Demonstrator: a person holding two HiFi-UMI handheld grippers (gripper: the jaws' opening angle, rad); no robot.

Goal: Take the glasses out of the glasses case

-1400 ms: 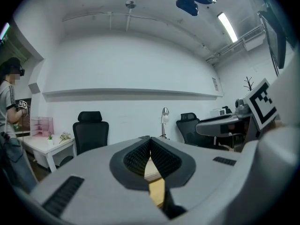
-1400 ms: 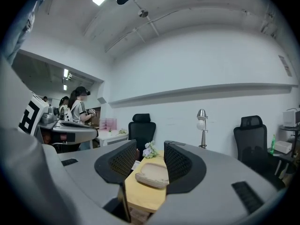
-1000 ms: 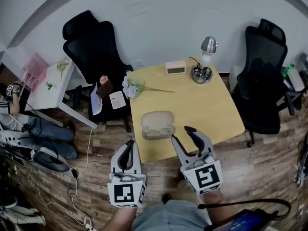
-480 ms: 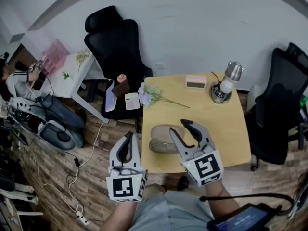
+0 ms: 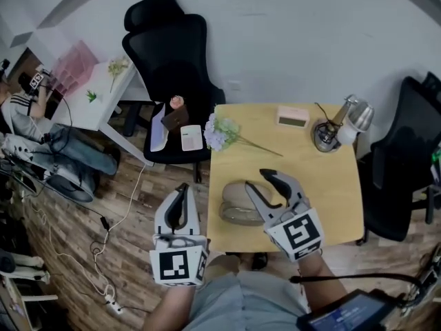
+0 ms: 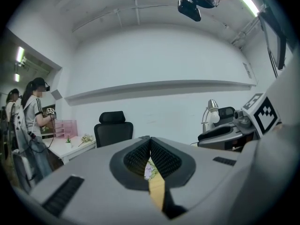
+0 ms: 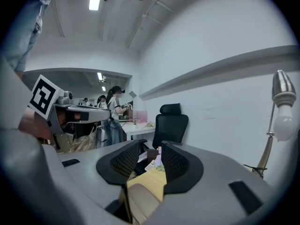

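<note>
A beige glasses case [image 5: 238,200] lies near the front edge of the yellow table [image 5: 324,185]. I see no glasses, and I cannot tell how its lid stands. My right gripper [image 5: 259,181] is open, and its fingers reach over the case's right end. In the right gripper view the case [image 7: 139,201] shows low between the spread jaws of that gripper [image 7: 152,150], with nothing pressed by the pads. My left gripper [image 5: 182,190] hovers off the table's left front corner, over the floor. Its jaws are shut with nothing in them, and in the left gripper view that gripper [image 6: 150,139] shows its tips meeting.
Farther back on the table lie a bunch of flowers [image 5: 222,133], a small clock [image 5: 293,116] and a desk lamp [image 5: 339,129]. Black office chairs stand behind the table [image 5: 172,54] and to its right [image 5: 406,164]. A white side table [image 5: 89,98], a person [image 5: 27,109] and floor cables are to the left.
Both grippers have moved forward toward the table. The right gripper's fingers, earlier beside the case at the front edge, now overlap its right end and stand slightly narrower.
</note>
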